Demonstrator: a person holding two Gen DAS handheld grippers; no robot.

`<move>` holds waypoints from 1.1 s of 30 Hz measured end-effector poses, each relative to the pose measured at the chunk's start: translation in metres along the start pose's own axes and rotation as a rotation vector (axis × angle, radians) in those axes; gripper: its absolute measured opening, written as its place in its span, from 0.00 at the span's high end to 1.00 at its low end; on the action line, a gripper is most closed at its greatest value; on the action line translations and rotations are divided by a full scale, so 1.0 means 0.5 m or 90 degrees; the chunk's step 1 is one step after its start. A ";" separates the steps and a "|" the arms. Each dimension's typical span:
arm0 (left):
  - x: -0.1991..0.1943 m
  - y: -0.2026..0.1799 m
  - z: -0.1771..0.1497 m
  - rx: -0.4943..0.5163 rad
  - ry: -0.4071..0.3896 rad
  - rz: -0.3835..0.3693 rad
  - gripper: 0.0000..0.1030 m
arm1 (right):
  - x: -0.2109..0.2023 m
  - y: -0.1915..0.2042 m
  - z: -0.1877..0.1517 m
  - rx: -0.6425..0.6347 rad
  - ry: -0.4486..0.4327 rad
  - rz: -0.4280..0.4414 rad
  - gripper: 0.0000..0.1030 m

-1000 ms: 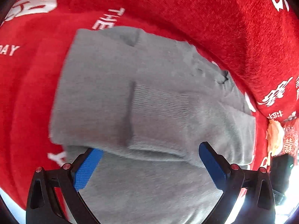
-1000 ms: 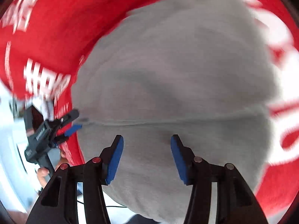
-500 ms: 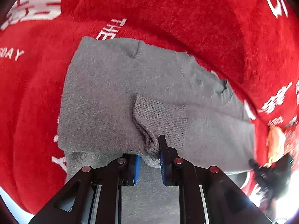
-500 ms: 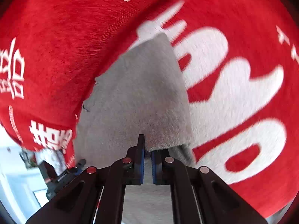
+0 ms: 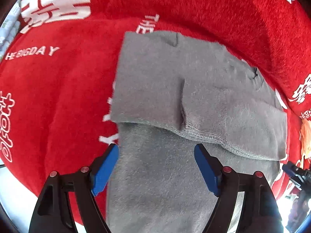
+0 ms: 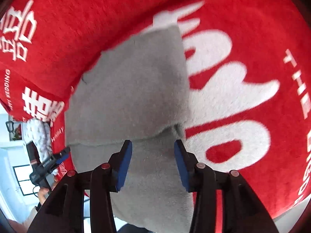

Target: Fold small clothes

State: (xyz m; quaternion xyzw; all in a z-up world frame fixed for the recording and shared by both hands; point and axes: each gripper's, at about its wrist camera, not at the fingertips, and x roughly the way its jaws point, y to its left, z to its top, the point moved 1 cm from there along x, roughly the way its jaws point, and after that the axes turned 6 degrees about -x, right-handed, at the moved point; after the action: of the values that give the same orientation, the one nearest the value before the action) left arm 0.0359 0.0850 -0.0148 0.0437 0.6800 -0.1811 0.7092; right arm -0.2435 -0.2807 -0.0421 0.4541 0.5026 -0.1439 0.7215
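A small grey knit garment point(image 5: 194, 101) lies folded on a red blanket point(image 5: 58, 97) with white lettering. Its upper layer is folded back over the lower part, with a ribbed cuff point(image 5: 210, 128) near the fold edge. My left gripper point(image 5: 156, 165) is open and empty, its blue fingers over the lower grey layer, just below the fold edge. In the right wrist view the same garment point(image 6: 132, 97) lies flat. My right gripper point(image 6: 153, 163) is open and empty, just below the folded edge.
The red blanket point(image 6: 252, 77) covers the whole surface and rises in a fold at the back. The other hand-held gripper point(image 6: 46, 165) shows at the lower left of the right wrist view, past the blanket's edge.
Half a second ago both grippers were shut on the garment's edge. Both have now opened and let go, and the fold lies flat.
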 end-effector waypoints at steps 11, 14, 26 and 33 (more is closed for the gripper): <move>0.067 -0.088 0.071 0.038 -0.044 0.081 0.22 | 0.094 -0.080 0.179 0.139 -0.022 0.042 0.56; 0.073 -0.093 0.063 0.056 -0.056 0.095 0.21 | 0.084 -0.023 0.191 0.038 -0.019 -0.012 0.92; 0.053 -0.086 0.049 0.102 -0.077 0.159 0.18 | 0.067 0.019 0.174 -0.024 -0.018 -0.177 0.87; 0.003 -0.053 0.053 0.093 -0.080 0.107 0.30 | 0.039 0.108 0.102 -0.103 -0.019 -0.123 0.87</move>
State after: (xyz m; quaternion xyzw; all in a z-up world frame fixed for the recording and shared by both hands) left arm 0.0528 0.0520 -0.0095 0.1403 0.6131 -0.1725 0.7581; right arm -0.1684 -0.2874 -0.0272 0.3416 0.5429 -0.1783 0.7462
